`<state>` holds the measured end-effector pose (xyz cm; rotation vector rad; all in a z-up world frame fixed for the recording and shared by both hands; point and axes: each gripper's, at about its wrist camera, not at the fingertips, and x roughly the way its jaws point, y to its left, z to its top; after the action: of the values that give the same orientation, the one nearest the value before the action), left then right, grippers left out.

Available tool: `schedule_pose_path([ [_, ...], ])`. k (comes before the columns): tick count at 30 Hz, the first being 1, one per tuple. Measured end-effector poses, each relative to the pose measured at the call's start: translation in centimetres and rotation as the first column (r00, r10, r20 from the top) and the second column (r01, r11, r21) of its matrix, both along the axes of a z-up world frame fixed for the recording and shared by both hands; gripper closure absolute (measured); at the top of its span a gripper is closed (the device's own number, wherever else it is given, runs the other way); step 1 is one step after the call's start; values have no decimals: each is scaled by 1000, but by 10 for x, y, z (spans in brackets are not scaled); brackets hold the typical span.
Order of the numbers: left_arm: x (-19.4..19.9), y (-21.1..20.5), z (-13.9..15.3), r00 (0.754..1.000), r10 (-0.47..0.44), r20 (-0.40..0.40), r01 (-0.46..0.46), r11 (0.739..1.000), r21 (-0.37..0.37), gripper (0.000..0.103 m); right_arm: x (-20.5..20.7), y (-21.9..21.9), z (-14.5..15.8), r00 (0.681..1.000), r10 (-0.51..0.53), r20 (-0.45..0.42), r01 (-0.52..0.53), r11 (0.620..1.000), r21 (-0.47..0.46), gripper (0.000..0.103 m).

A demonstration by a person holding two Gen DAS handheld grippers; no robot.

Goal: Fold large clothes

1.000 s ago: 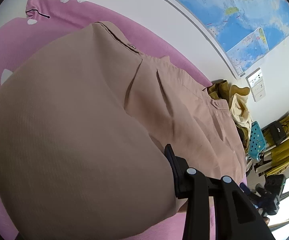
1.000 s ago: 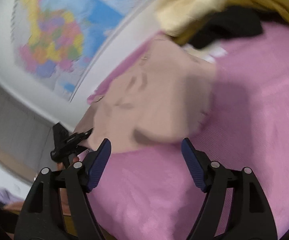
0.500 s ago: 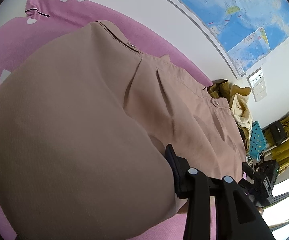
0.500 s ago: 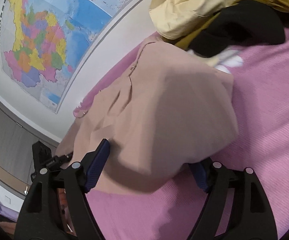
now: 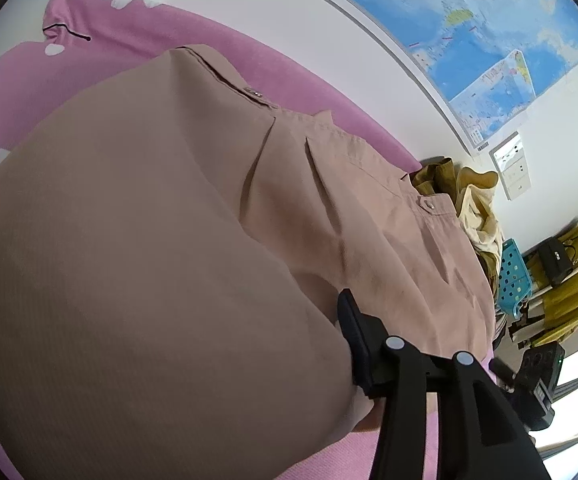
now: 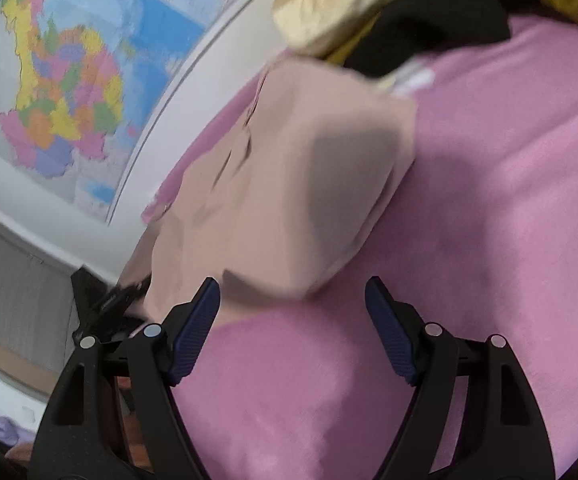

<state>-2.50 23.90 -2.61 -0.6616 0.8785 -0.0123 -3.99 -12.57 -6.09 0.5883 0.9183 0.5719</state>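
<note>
Tan trousers (image 5: 169, 240) lie folded on the pink bed sheet (image 6: 509, 200). In the left wrist view a thick fold of them bulges over my left gripper (image 5: 289, 300) and hides one finger. The cloth lies against the pad of the visible finger (image 5: 353, 340), and the jaws are opening with the fold between them. In the right wrist view my right gripper (image 6: 293, 320) stands open over bare sheet with nothing between its fingers. The folded corner of the trousers (image 6: 289, 200) ends just beyond its fingertips. The left gripper (image 6: 109, 304) shows blurred at the cloth's far edge.
A pile of yellow and black clothes (image 6: 369, 8) lies at the end of the bed beyond the trousers. A wall map (image 5: 489, 40) hangs behind the bed. A blue basket (image 5: 513, 276) and more clothes stand past the bed's end. A pink pillow (image 5: 89, 12) lies by the wall.
Half a second ago the trousers' corner lay between the right gripper's fingers; now that gripper has drawn back and the corner lies beyond its tips. The left gripper's visible finger has shifted slightly outward.
</note>
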Motion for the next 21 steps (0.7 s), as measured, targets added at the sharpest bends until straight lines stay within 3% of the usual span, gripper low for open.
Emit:
schedule_pose_path([
  [8, 2, -3, 2, 1000, -2, -11, 2, 1000, 15, 53, 42, 48, 7, 993, 21, 118, -14, 998, -61, 29],
  [12, 7, -7, 5, 1000, 8, -15, -7, 998, 68, 50, 59, 59, 9, 989, 1, 148, -3, 1000, 8, 29],
  [15, 9, -3, 4, 999, 45, 9, -46, 995, 88, 45, 64, 64, 6, 989, 0, 150, 0, 1000, 1, 29],
  [17, 11, -2, 4, 999, 51, 11, -51, 995, 85, 44, 66, 62, 4, 989, -10, 147, 7, 1000, 20, 37],
  [21, 19, -9, 7, 999, 45, -16, -42, 988, 147, 44, 70, 59, 3, 991, -14, 137, 10, 1000, 30, 52],
])
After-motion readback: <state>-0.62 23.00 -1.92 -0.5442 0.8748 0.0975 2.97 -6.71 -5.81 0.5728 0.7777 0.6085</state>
